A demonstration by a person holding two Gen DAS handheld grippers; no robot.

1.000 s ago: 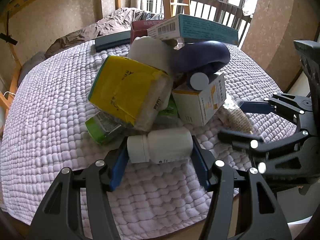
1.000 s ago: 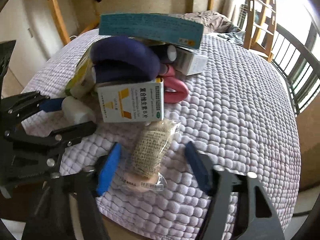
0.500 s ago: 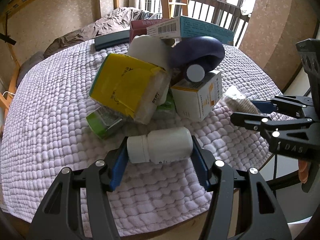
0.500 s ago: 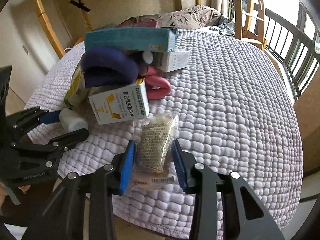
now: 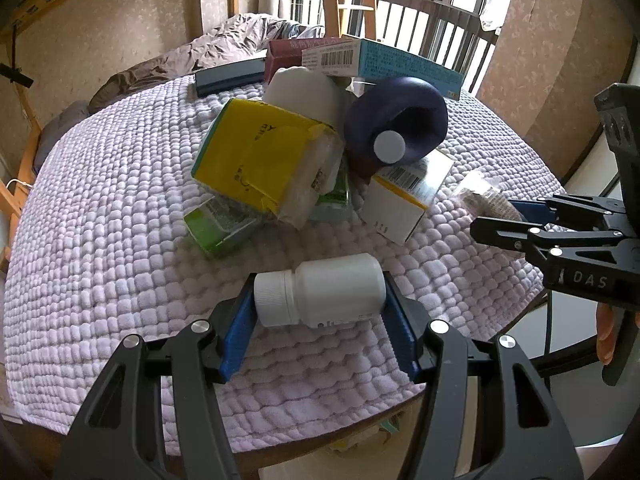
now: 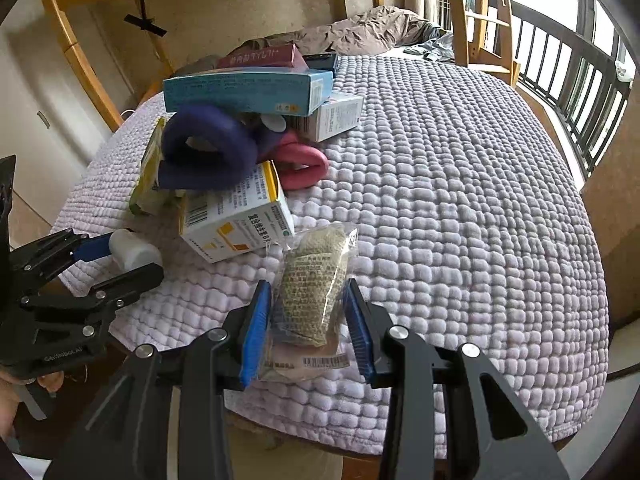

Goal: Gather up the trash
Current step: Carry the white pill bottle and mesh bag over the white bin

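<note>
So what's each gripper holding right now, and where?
Left gripper: white pill bottle, clamped end to end. Right gripper: bagged bandage roll, by its sides.

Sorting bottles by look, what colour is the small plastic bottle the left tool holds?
White, cap included; clearest in the left wrist view: small plastic bottle.

The left gripper reaches forward low over the near edge of the quilted bed, its blue-padded fingers set level, one on each end of a white bottle lying crosswise between them and pressed against it. The right gripper sits beside it, further along that same near edge of the bed, its fingers drawn in against the two sides of a clear packet. Bare fingertips of the person's right hand show behind the right gripper's handle.
</note>
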